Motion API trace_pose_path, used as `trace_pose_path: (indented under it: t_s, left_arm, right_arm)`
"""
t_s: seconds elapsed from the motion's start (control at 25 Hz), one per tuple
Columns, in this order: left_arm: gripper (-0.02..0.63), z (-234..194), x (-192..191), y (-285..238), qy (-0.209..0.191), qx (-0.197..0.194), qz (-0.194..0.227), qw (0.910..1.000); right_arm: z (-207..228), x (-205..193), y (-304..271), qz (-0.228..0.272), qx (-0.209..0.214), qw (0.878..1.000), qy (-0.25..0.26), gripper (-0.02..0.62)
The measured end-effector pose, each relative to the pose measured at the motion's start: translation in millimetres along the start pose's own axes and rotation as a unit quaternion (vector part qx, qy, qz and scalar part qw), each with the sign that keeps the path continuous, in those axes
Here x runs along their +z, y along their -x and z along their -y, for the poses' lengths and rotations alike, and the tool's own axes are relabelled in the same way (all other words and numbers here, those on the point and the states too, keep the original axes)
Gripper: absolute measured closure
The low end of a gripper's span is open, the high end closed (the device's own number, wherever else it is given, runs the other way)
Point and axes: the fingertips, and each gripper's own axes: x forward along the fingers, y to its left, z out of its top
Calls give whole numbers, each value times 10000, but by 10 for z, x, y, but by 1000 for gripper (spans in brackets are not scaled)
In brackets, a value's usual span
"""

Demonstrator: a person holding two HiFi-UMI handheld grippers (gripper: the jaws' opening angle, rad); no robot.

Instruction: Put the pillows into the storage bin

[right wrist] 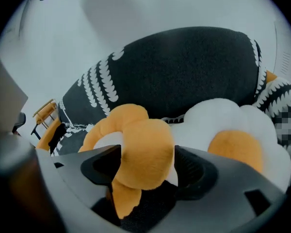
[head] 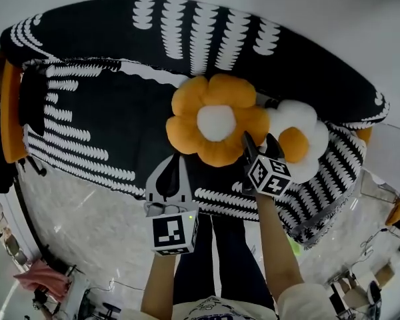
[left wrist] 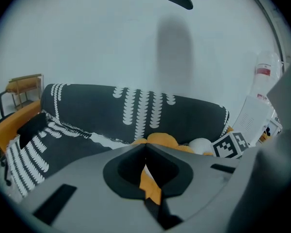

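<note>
Nothing has gone into the storage bin as far as these views show; the bin itself is in none of them. Both flower pillows lie on the black-and-white covered sofa (head: 107, 112). The right gripper (head: 259, 142) has its jaws spread wide around one petal of the orange pillow (head: 217, 122). The petal fills the gap from pad to pad, but I cannot see it squeezed, so I judge the grip not yet made. The white pillow (head: 297, 139) lies just beyond and to the right of those jaws, touching the orange one. The left gripper (head: 173, 169) has its jaws pressed together on nothing, with the orange pillow just ahead of their tips. Left to do: close on the orange pillow, carry it to the bin, then the same for the white one.
</note>
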Motion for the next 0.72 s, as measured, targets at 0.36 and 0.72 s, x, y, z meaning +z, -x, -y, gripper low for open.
trace_pose_path:
  t_s: [0.36, 0.72]
  left_arm:
    - [592, 82, -128, 21, 122, -13, -86, 9999]
    - [592, -89, 150, 460, 228, 116, 242, 9994]
  right_arm:
    - [-29, -83, -43, -56, -49, 10000, -6, 374]
    - [-676, 209, 647, 366, 150, 9992, 1, 483]
